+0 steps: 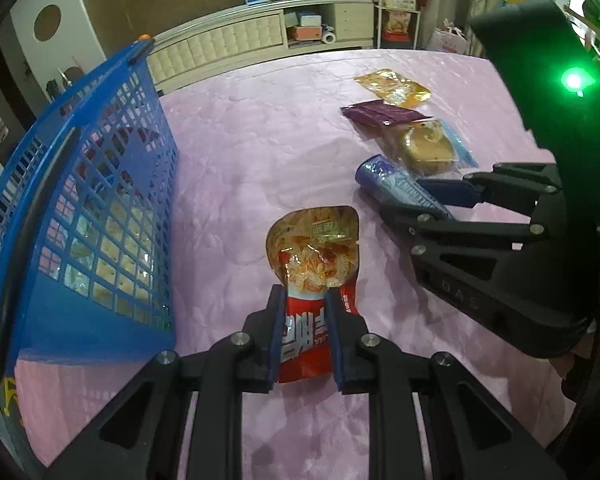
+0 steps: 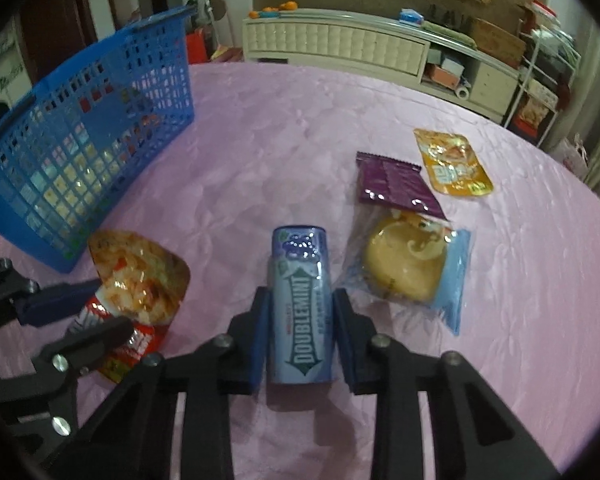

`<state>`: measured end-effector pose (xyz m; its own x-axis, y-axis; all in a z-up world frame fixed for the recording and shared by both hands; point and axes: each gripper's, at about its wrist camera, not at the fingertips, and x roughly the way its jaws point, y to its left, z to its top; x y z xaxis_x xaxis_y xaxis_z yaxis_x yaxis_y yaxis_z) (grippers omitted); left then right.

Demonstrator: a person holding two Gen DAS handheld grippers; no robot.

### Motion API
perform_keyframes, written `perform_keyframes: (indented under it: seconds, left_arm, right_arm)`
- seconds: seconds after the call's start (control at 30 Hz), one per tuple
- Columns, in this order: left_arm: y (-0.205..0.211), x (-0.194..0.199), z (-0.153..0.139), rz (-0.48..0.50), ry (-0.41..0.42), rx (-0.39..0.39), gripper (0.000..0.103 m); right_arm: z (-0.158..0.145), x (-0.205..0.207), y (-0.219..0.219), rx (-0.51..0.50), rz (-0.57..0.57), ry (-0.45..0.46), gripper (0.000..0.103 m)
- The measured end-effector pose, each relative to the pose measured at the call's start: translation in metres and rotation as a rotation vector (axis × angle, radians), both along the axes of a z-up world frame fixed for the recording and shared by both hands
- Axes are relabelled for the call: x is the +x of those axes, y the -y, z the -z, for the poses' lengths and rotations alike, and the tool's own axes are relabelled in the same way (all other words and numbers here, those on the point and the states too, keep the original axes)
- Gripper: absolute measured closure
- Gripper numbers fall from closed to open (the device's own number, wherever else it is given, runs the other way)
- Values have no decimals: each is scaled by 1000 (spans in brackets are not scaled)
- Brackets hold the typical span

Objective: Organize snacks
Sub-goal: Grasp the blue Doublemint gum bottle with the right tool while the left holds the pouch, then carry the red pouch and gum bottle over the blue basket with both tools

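Observation:
My left gripper (image 1: 305,294) is shut on the lower end of a red snack packet (image 1: 314,240) with a noodle picture, held just right of the blue mesh basket (image 1: 100,200). The right wrist view has this gripper (image 2: 96,312) and the packet (image 2: 140,280) at the lower left. My right gripper (image 2: 301,296) has both pads against the sides of a blue Doublemint bottle (image 2: 302,308) lying on the pink tablecloth (image 2: 280,140). From the left wrist view, the right gripper (image 1: 420,200) grips the bottle (image 1: 396,184) at the right.
Beyond the bottle lie a bun in a clear and blue wrapper (image 2: 404,272), a purple packet (image 2: 396,186) and an orange packet (image 2: 452,164). The basket (image 2: 80,140) holds several snacks. A cream cabinet (image 2: 340,44) stands past the table's far edge.

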<state>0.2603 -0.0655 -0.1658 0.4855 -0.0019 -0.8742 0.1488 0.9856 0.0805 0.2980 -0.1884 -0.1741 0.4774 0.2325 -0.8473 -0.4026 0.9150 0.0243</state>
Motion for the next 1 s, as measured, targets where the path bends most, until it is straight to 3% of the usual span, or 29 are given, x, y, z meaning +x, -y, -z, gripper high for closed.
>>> perform_keyframes:
  seconds: [0.23, 0.7, 1.0]
  left_arm:
    - [-5, -12, -26, -9, 39, -36, 85]
    - [-19, -80, -118, -38, 183, -105, 83]
    - [-56, -109, -162, -47, 270, -129, 83]
  right_arm:
    - [-35, -40, 15, 54, 43, 16, 68]
    - [-133, -124, -2, 64, 31, 136, 68]
    - [-172, -139, -31, 84, -8, 209, 68]
